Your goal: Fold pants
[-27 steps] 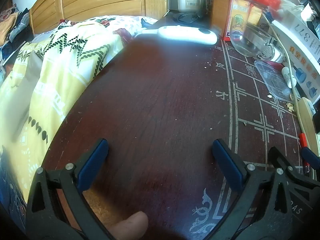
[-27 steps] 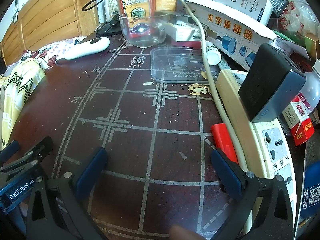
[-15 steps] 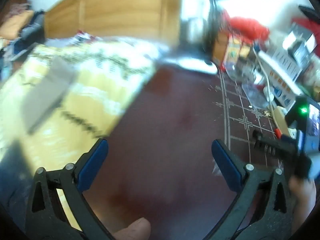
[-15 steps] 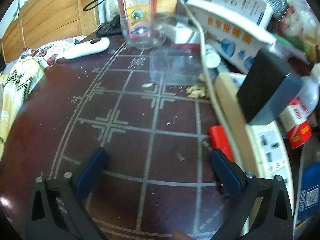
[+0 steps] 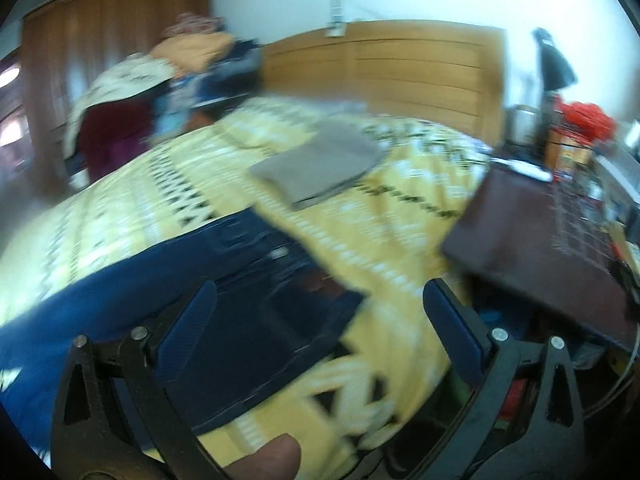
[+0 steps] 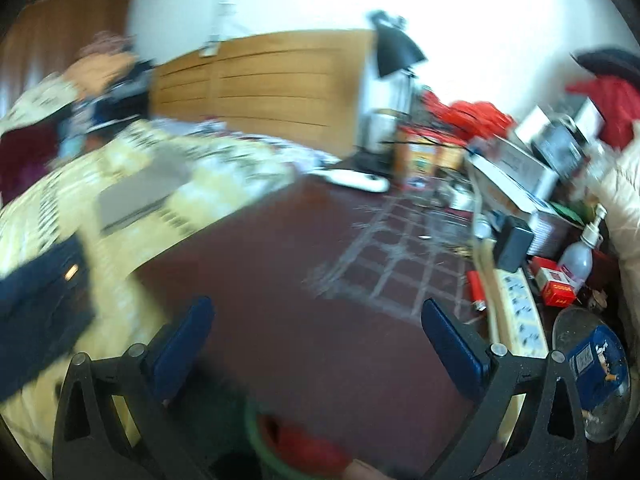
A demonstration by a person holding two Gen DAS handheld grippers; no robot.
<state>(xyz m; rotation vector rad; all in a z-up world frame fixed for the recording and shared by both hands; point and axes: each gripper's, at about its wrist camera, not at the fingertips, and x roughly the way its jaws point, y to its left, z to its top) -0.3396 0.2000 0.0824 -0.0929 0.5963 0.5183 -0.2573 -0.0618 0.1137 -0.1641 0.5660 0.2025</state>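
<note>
Below both gaping, empty claws — left claw (image 5: 320,316), right claw (image 6: 316,332) — blurred navy pants (image 5: 168,300) run off-frame.

Dark blue pants (image 5: 168,280) spread on the bed

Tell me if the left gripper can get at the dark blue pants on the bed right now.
Probably yes. The left gripper is open, nothing between its jaws, and the dark blue pants lie uncovered on the yellow bedspread directly ahead of it.

both wrist views overlook bed (image 5: 360,240), table (image 6: 300,280).
</note>
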